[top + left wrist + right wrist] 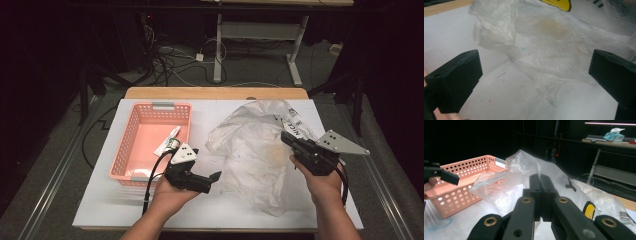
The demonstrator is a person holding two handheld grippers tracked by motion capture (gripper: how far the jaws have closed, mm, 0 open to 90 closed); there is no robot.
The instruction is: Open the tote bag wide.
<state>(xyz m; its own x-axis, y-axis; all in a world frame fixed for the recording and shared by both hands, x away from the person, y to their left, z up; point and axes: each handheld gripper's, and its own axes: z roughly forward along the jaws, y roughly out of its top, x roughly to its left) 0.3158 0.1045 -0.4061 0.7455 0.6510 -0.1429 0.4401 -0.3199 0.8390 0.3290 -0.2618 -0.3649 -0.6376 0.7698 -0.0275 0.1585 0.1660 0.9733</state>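
Two grippers work over our table point(100, 200). Nearest us, our left gripper point(216, 178) hangs just above the near left edge of the bag point(255, 150), its jaws spread wide with nothing between them. Our right gripper point(286, 136) has its jaws pressed together on the bag's thin plastic at its right side, holding a fold up. The crumpled bag lies mid-table. Farther left sits the basket point(125, 150), a tube point(167, 142) inside.

Crinkled translucent plastic bag point(250, 150)
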